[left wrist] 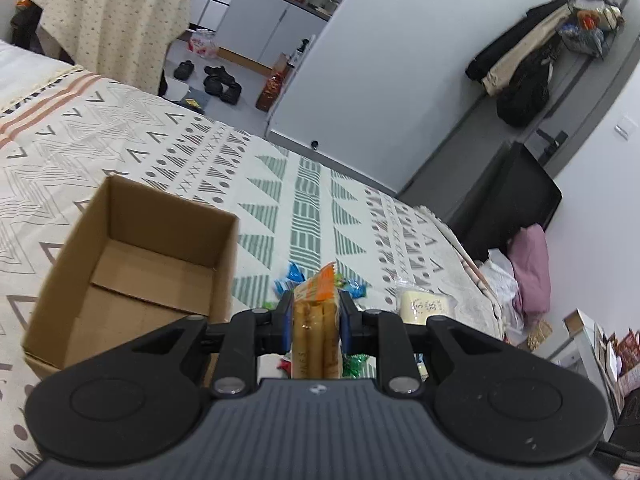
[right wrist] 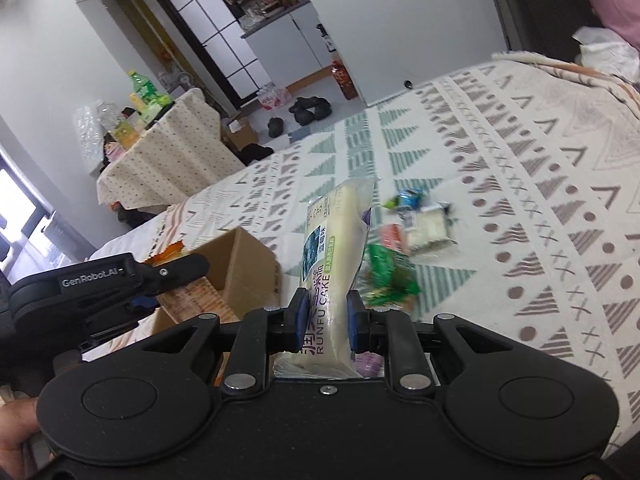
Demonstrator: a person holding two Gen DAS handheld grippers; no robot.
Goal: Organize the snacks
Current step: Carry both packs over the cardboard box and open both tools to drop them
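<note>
In the left wrist view, an orange-topped biscuit pack [left wrist: 318,320] is clamped across its middle in the nearly closed left gripper [left wrist: 316,322], just right of the cardboard box [left wrist: 132,264]; its contents are judged brittle. In the right wrist view, a soft, light cake packet [right wrist: 334,272] is pinched near its lower end by the narrowly shut right gripper [right wrist: 325,320], also right of the box; the slippery film is judged better held mid-body.

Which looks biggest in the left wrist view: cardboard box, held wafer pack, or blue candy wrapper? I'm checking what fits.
1. cardboard box
2. wafer pack, which sits very close to the camera, so it looks larger than it is
3. blue candy wrapper
</note>
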